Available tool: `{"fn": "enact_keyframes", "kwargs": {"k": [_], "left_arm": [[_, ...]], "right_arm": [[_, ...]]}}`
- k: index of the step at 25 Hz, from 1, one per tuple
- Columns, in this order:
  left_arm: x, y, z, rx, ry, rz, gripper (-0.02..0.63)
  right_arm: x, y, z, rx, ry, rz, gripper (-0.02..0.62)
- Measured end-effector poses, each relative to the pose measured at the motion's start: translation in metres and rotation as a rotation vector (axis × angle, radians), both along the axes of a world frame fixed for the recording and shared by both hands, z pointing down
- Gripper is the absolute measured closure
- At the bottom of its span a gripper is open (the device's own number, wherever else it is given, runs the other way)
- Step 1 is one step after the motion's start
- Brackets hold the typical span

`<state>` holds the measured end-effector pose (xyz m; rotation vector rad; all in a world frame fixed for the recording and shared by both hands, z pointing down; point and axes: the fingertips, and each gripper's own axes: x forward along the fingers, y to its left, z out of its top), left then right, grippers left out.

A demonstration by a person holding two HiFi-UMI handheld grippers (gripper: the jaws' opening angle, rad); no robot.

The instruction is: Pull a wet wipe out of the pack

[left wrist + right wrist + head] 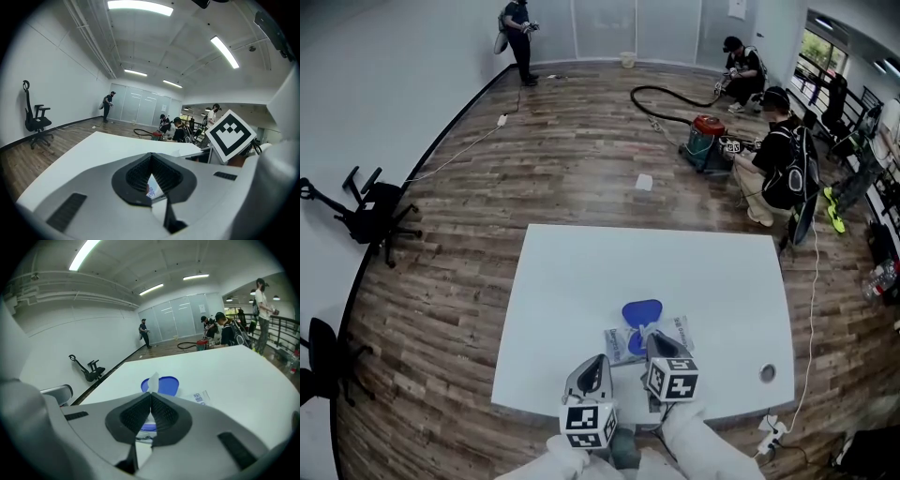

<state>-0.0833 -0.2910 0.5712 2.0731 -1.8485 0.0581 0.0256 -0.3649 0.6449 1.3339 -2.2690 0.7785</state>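
A wet wipe pack with its blue lid flipped open lies near the front edge of the white table. My right gripper is over the pack's opening. In the right gripper view it is shut on a white wipe, whose tip sticks up above the jaws in front of the lid. My left gripper is at the pack's left end with its jaws shut; in the left gripper view the pack's print shows through the gap below the tips.
A round hole is in the table's right front corner. On the wooden floor beyond are a red vacuum with a black hose, several people at the back right, a scrap of paper and a tipped office chair at the left.
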Motion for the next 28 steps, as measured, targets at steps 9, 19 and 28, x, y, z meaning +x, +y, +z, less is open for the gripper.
{"fn": "enact_keyframes", "kwargs": {"k": [9, 19, 28], "left_arm": [[0.004, -0.005, -0.014, 0.034, 0.003, 0.02, 0.606], [0.014, -0.01, -0.029, 0.072, 0.007, 0.038, 0.606], [0.021, -0.012, -0.044, 0.11, 0.002, 0.062, 0.606]], "right_arm": [[0.001, -0.008, -0.026, 0.045, -0.018, 0.016, 0.583], [0.006, -0.009, -0.049, 0.094, -0.038, 0.025, 0.583], [0.012, -0.004, -0.077, 0.14, -0.07, 0.042, 0.583]]}}
